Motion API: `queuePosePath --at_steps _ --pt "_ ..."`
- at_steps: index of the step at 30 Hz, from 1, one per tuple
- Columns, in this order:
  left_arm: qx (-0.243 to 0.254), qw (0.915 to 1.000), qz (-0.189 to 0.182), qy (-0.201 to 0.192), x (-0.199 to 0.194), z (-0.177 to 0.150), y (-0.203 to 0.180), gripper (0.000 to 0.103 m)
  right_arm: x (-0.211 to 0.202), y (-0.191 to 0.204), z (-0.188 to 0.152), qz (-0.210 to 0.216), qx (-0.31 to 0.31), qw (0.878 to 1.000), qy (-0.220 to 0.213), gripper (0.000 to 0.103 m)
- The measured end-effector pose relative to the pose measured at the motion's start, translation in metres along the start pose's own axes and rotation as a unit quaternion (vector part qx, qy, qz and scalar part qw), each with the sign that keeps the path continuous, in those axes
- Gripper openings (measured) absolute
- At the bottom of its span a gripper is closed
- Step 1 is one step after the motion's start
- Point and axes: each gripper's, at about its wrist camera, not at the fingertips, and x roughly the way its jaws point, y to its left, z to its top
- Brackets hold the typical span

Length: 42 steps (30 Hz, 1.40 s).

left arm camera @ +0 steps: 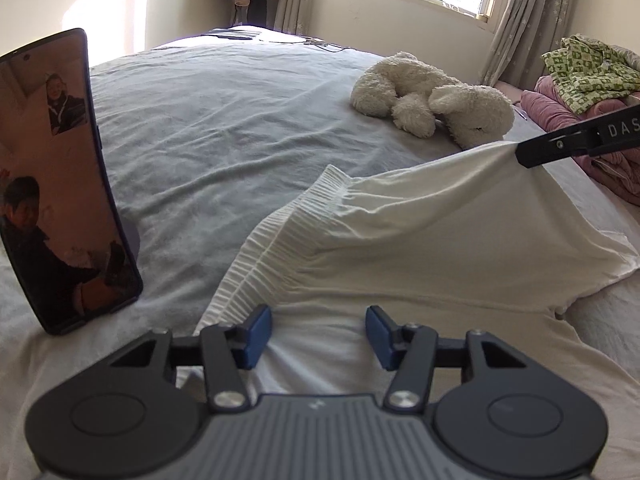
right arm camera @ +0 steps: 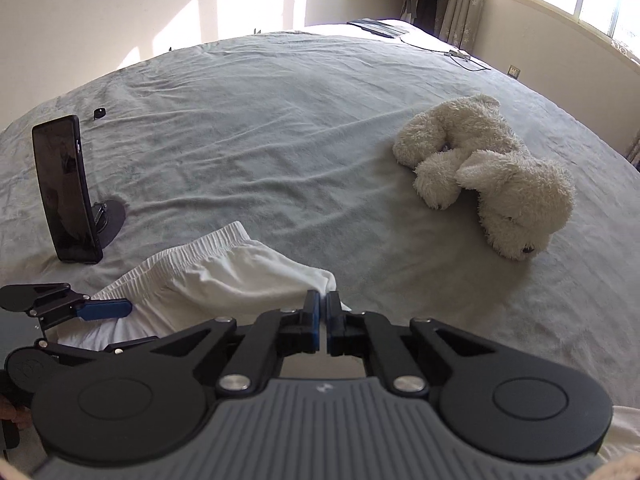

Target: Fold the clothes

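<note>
White garment (left arm camera: 420, 248) with a ribbed elastic band, spread on the near part of the bed (left arm camera: 208, 128) and pulled up at one corner.

Right hand-held gripper (right arm camera: 323, 304) is clenched on that corner, drawing the cloth into a taut ridge; letters "DAS" show on its arm in the left wrist view. Left hand-held gripper (left arm camera: 318, 334) hangs over the cloth with its blue pads parted, grasping nothing. A phone (left arm camera: 60, 184) stands upright on a stand to the left, beside the band. A white plush dog (left arm camera: 436, 98) lies farther back, well apart from the garment. Green-patterned clothing (left arm camera: 588, 74) on pink bedding (left arm camera: 560, 108) sits at the right edge.
</note>
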Motion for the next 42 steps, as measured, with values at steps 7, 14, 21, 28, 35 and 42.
queuePosePath --at_steps 7,14,21,28,35,42 --pt "-0.005 1.0 -0.005 0.001 0.0 0.001 0.003 0.053 -0.048 0.032 -0.011 0.025 0.009 1.0 -0.012 0.004" --pt "-0.032 0.9994 -0.015 0.006 -0.009 0.002 0.014 0.053 -0.08 0.086 -0.048 0.063 0.01 0.998 -0.012 0.004" --pt "-0.051 0.9983 -0.026 0.004 -0.038 -0.007 0.028 0.054 -0.047 0.117 -0.109 0.099 0.046 0.993 0.033 0.004" --pt "-0.038 0.9984 -0.041 -0.006 -0.064 -0.013 0.043 0.061 -0.023 0.115 -0.138 0.114 0.077 0.989 0.053 0.017" --pt "-0.031 0.9961 -0.082 -0.006 -0.073 -0.024 0.067 0.037 -0.036 0.091 -0.118 0.107 0.102 0.989 -0.014 0.049" --pt "-0.073 0.9915 -0.108 -0.002 -0.071 -0.022 0.086 0.019 0.019 0.059 -0.12 0.141 0.218 0.966 -0.024 0.048"
